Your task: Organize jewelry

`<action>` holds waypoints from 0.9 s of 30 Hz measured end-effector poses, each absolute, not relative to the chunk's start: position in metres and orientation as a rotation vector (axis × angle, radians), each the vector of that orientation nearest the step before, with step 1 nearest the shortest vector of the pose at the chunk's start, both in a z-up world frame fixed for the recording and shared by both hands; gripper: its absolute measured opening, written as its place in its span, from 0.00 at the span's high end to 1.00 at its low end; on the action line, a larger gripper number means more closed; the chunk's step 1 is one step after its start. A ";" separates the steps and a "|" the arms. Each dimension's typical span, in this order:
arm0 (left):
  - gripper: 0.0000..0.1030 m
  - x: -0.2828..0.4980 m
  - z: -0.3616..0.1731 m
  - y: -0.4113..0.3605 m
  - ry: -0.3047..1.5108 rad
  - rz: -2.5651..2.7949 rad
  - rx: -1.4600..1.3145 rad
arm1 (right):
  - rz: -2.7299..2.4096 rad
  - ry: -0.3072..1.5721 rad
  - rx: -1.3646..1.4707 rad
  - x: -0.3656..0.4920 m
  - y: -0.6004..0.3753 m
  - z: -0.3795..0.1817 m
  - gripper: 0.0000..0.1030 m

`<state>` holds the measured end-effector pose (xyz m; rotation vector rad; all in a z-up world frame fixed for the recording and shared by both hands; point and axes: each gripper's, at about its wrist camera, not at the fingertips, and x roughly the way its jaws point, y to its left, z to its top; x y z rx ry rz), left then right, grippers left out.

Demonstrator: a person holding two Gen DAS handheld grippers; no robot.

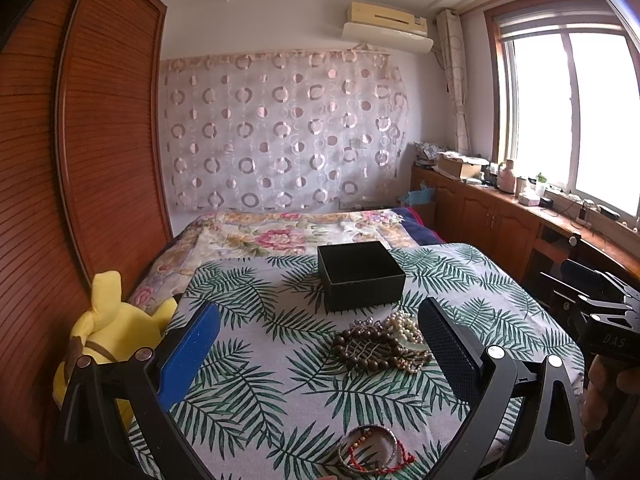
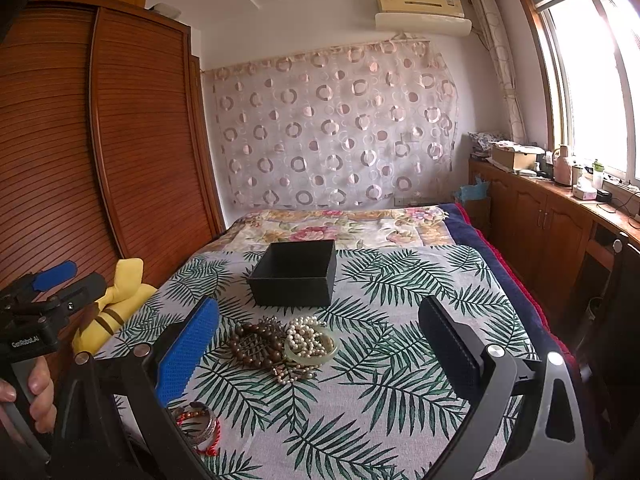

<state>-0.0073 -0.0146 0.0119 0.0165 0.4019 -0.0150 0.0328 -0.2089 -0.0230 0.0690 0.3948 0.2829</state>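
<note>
An open black box (image 1: 361, 274) (image 2: 295, 273) stands on the leaf-print cloth. In front of it lies a pile of jewelry: dark wooden beads (image 1: 360, 346) (image 2: 256, 344), a pearl strand (image 1: 404, 326) (image 2: 306, 336) and a pale green bangle (image 2: 312, 356). Nearer me lie metal bangles with a red cord (image 1: 374, 450) (image 2: 198, 426). My left gripper (image 1: 320, 320) is open and empty above the cloth, short of the pile. My right gripper (image 2: 320, 318) is open and empty, the pile between its fingers' lines.
A yellow plush toy (image 1: 100, 332) (image 2: 120, 304) lies at the cloth's left edge beside the wooden wardrobe (image 1: 100, 140). A floral bedspread (image 1: 288, 232) lies behind the box. Wooden cabinets (image 1: 492, 216) with clutter run along the window at right.
</note>
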 end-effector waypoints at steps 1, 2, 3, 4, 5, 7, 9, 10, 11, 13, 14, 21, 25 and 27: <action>0.07 -0.007 0.012 -0.014 0.402 -0.015 0.016 | 0.283 0.395 0.069 0.033 -0.209 -0.024 0.02; 0.07 -0.008 0.012 -0.014 0.402 -0.015 0.015 | 0.283 0.395 0.069 0.033 -0.209 -0.024 0.02; 0.07 -0.007 0.012 -0.015 0.402 -0.016 0.015 | 0.283 0.395 0.068 0.033 -0.209 -0.024 0.02; 0.07 -0.008 0.012 -0.015 0.403 -0.016 0.016 | 0.284 0.395 0.069 0.033 -0.209 -0.023 0.02; 0.07 -0.007 0.012 -0.016 0.403 -0.016 0.016 | 0.285 0.394 0.070 0.033 -0.209 -0.023 0.02; 0.07 -0.008 0.012 -0.015 0.402 -0.016 0.015 | 0.285 0.395 0.069 0.033 -0.209 -0.023 0.02; 0.07 -0.007 0.012 -0.016 0.403 -0.016 0.015 | 0.286 0.396 0.070 0.033 -0.209 -0.024 0.02; 0.07 -0.008 0.012 -0.016 0.402 -0.017 0.016 | 0.286 0.396 0.069 0.031 -0.207 -0.020 0.02; 0.07 -0.008 0.012 -0.016 0.403 -0.017 0.015 | 0.287 0.397 0.069 0.031 -0.207 -0.021 0.02; 0.07 -0.008 0.010 -0.019 0.407 -0.021 0.016 | 0.291 0.400 0.067 0.031 -0.198 -0.028 0.02; 0.07 -0.008 0.009 -0.018 0.409 -0.023 0.016 | 0.291 0.402 0.067 0.031 -0.196 -0.030 0.02; 0.07 -0.006 -0.001 -0.017 0.437 -0.035 0.009 | 0.300 0.422 0.068 0.036 -0.197 -0.036 0.02; 0.07 -0.001 -0.018 -0.008 0.485 -0.052 0.001 | 0.310 0.442 0.063 0.038 -0.200 -0.042 0.02; 0.07 0.001 -0.029 -0.005 0.518 -0.065 0.002 | 0.318 0.457 0.052 0.040 -0.200 -0.048 0.02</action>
